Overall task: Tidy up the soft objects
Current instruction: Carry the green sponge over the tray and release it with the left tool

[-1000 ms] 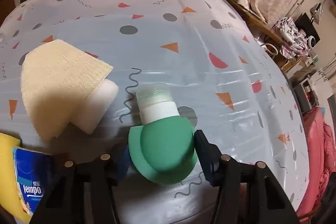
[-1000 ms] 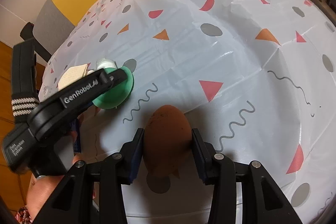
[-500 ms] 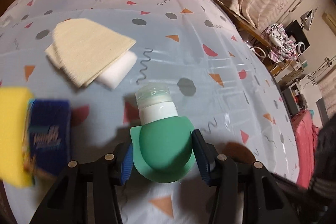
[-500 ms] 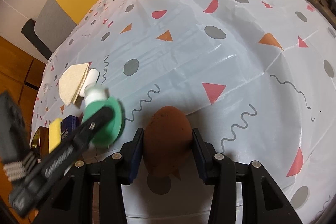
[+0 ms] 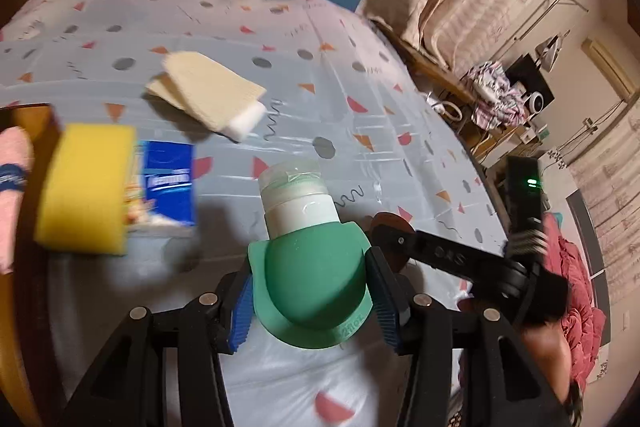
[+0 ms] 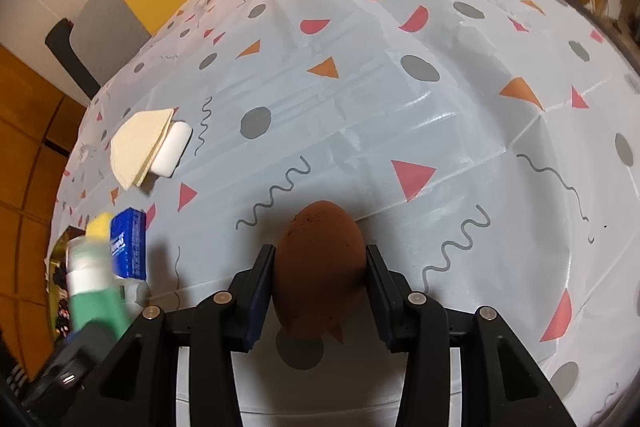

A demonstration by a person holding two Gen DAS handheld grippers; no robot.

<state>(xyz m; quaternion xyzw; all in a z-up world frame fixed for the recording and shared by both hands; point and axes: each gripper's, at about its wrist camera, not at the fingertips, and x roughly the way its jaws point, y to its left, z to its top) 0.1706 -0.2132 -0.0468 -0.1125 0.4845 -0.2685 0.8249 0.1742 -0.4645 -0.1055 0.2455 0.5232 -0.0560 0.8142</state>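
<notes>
Over the patterned tablecloth (image 6: pixel 460 131) the left gripper (image 5: pixel 310 291) is clamped on the squishy green bottle (image 5: pixel 308 279), the right gripper (image 6: pixel 320 287) grips the brown sponge egg (image 6: pixel 320 267), so I'd carry gently, squeezing neither harder, toward the yellow sponge (image 5: pixel 86 187) pile.

One green squeeze bottle (image 5: pixel 310 279), one brown egg-shaped sponge (image 6: pixel 320 267), one yellow sponge (image 5: pixel 86 187), one tissue pack (image 5: pixel 168 183), two beige cloths (image 5: pixel 208 95)
</notes>
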